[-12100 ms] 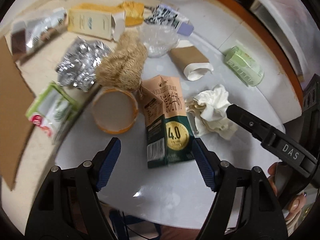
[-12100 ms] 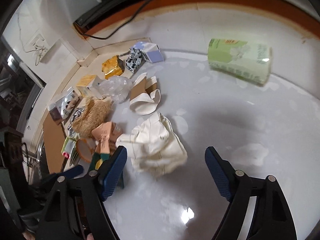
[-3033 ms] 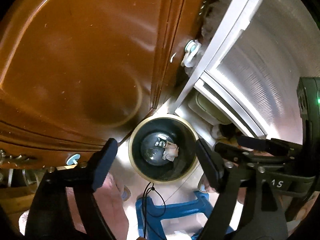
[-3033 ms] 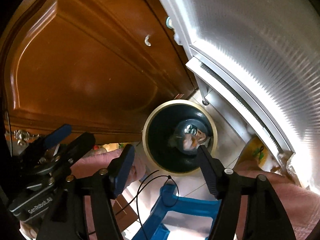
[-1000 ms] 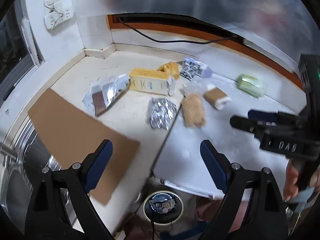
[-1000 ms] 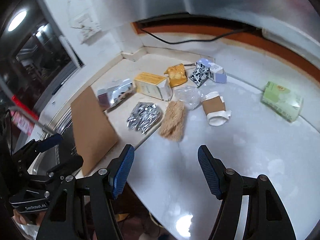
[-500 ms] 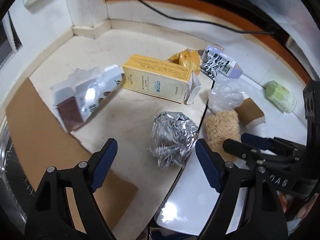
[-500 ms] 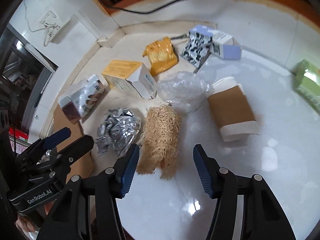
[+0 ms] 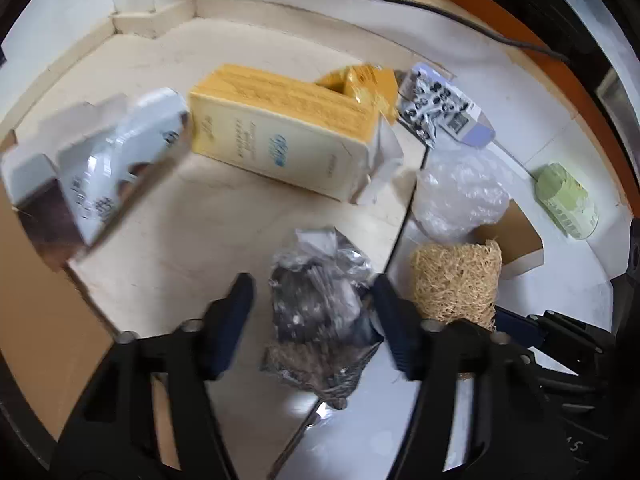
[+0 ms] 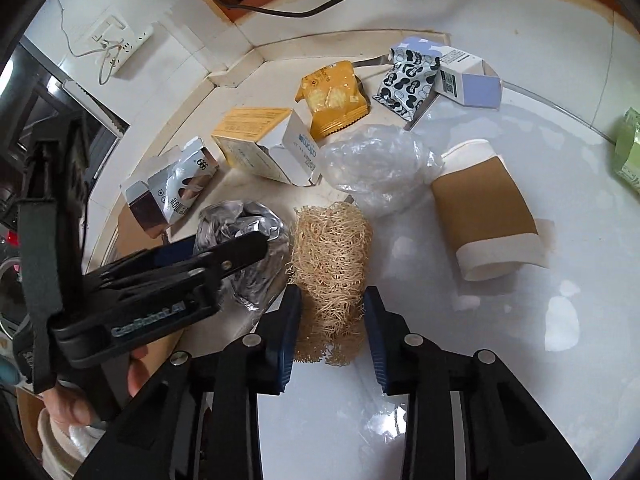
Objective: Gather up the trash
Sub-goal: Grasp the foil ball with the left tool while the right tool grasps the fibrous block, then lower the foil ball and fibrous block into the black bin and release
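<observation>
A crumpled silver foil bag (image 9: 320, 304) lies on the counter between the fingers of my left gripper (image 9: 312, 312), which is open around it with gaps on both sides. It shows in the right wrist view (image 10: 244, 236) under the left gripper's fingers (image 10: 240, 250). A tan loofah sponge (image 10: 330, 276) lies right of the foil. My right gripper (image 10: 330, 320) straddles its near end, jaws close to its sides, not clearly pressing. The loofah also shows in the left wrist view (image 9: 456, 280).
Further back lie a yellow carton (image 10: 260, 144), a silver box (image 10: 172, 192), an orange snack wrapper (image 10: 334, 98), a black-and-white wrapper with a lilac box (image 10: 436, 74), clear plastic (image 10: 376, 168), a brown paper cup (image 10: 486, 216) and a green pack (image 9: 566, 200). Brown cardboard (image 9: 36, 320) lies left.
Both grippers have dropped closer to the counter. The left one now brackets the foil bag and the right one brackets the loofah, with its jaws narrower than before.
</observation>
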### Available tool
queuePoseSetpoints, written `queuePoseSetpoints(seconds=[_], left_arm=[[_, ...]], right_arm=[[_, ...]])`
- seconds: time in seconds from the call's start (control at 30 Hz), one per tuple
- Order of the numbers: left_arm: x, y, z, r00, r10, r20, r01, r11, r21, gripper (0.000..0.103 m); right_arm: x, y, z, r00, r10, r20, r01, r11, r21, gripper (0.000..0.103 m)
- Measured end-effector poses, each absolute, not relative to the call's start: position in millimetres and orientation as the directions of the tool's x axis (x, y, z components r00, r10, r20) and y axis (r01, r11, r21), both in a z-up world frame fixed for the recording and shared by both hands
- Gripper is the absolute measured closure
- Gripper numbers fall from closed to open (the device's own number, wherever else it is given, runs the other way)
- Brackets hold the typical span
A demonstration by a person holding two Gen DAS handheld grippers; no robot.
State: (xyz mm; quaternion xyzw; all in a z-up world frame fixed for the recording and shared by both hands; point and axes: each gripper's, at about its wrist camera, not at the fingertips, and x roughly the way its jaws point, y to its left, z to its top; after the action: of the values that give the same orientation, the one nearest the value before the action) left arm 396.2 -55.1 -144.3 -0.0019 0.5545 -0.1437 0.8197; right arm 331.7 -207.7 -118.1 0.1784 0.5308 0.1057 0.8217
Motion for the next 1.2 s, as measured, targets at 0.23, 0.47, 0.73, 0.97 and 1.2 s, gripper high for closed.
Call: queuePoseSetpoints(seconds=[0.23, 0.47, 0.73, 0.97, 1.2], left_arm=[[387.5, -52.4, -143.0, 0.375, -0.235, -0.897, 0.193, 0.966, -0.172, 0.059], [350.0, -36.6, -108.1, 0.444, -0.210, -0.871, 0.186, 0.973, -0.140, 0.059], [261.6, -15.6, -51.5, 0.505, -0.219, -0.835, 0.219, 0.968, -0.121, 0.059], [171.6, 2.2, -35.7, 0.554, -0.155, -0.818, 0.203, 0.978, -0.047, 0.059], [89.1, 14.9, -62.8, 0.583, -0.120, -0.804, 0.169, 0.985, -0.025, 0.059]], right_arm=[[336.2, -216.8, -123.9, 0.380, 0.421, -0.824, 0.055, 0.879, 0.474, 0.070], [326.0, -215.0, -116.0, 0.396, 0.407, -0.823, 0.063, 0.882, 0.466, 0.072], [262.2, -199.1, -63.5, 0.464, 0.422, -0.779, -0.033, 0.887, 0.460, 0.072], [185.1, -176.0, -38.9, 0.465, 0.453, -0.761, -0.139, 0.886, 0.442, 0.072], [100.4, -153.8, -50.6, 0.463, 0.440, -0.769, -0.220, 0.898, 0.381, 0.072]])
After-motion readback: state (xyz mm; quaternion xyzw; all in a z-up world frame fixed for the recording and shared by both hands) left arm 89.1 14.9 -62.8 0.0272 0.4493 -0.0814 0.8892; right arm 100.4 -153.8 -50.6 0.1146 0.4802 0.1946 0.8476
